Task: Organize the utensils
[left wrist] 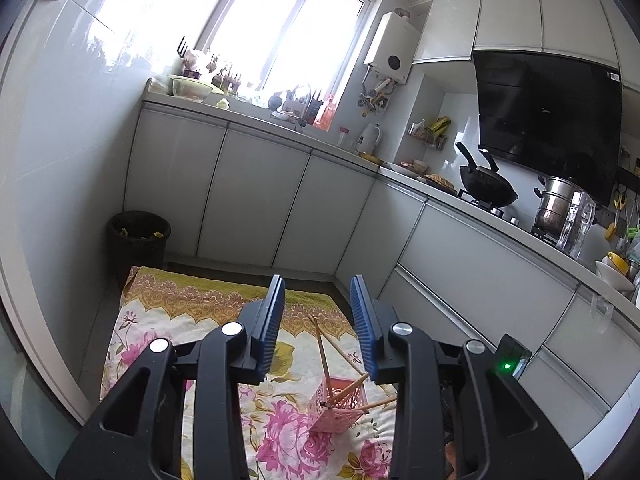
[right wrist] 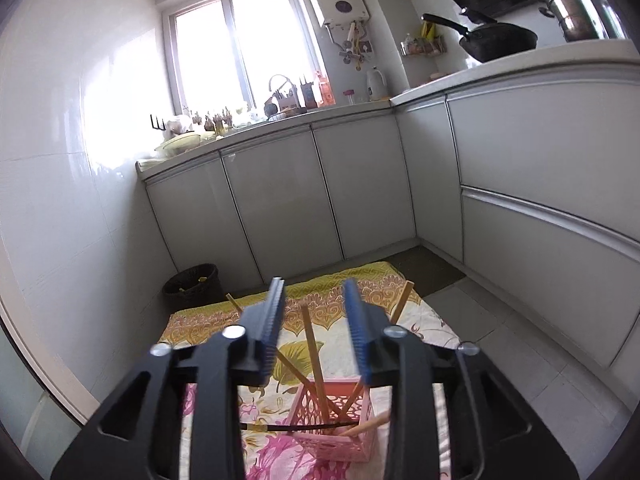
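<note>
Both my claws hang released, and the pink basket [right wrist: 336,420] of upright chopsticks [right wrist: 314,356] sits low-centre, nearer my right claw [right wrist: 316,330].

No readable words anywhere in either view. The black range hood [left wrist: 548,120] carries a faint pale mark near the middle of its glass, possibly a brand name, but it's too small and dim to make out. Up at the hood's top right corner sits a small white sticker [left wrist: 614,77] with dark print, also illegible. The white water heater [left wrist: 390,50], left of the hood, shows a round dark dial on its front; any figures on it are too blurred to read.
</note>
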`<state>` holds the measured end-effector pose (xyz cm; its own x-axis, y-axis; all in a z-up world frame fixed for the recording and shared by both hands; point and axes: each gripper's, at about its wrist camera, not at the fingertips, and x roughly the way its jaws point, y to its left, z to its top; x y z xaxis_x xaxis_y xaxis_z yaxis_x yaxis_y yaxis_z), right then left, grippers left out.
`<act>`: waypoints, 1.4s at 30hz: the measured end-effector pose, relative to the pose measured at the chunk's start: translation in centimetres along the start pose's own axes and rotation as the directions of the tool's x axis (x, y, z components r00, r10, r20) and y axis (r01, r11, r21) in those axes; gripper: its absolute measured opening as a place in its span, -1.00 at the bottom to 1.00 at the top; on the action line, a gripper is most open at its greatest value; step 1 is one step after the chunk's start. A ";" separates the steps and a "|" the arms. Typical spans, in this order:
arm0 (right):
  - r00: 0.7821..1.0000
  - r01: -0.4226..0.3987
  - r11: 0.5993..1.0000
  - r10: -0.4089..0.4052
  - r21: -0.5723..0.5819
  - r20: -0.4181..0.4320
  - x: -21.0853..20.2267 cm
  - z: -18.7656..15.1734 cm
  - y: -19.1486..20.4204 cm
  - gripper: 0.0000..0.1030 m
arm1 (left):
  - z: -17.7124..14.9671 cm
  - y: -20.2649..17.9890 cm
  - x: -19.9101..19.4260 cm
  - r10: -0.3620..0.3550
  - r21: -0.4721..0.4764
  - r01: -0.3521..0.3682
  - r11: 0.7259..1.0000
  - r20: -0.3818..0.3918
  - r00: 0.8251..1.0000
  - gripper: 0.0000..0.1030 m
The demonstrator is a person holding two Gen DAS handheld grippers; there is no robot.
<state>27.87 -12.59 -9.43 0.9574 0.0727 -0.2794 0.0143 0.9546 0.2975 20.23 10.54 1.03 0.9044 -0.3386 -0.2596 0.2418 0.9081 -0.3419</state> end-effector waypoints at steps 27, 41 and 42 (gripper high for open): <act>0.734 0.335 0.709 0.216 0.621 -0.644 1.4 -0.7 -22.5 0.87 | -3.1 3.6 -0.8 0.019 -0.271 -0.055 0.961 -0.134 0.991 0.86; 0.505 0.425 0.883 -0.414 -0.199 -0.757 27.0 -0.2 -23.5 0.87 | -7.7 8.6 6.4 0.204 -0.156 -0.265 0.952 -0.324 0.924 0.86; 0.519 0.387 0.880 -0.454 -0.275 -0.724 28.7 0.2 -22.2 0.87 | -8.1 9.0 7.0 0.209 -0.151 -0.273 0.950 -0.342 0.916 0.86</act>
<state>55.11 -31.72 -23.84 0.2812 -0.1866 -0.9413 0.3036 0.9478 -0.0972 25.88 14.30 -11.17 0.7587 -0.2052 -0.6183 -0.0699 0.9180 -0.3904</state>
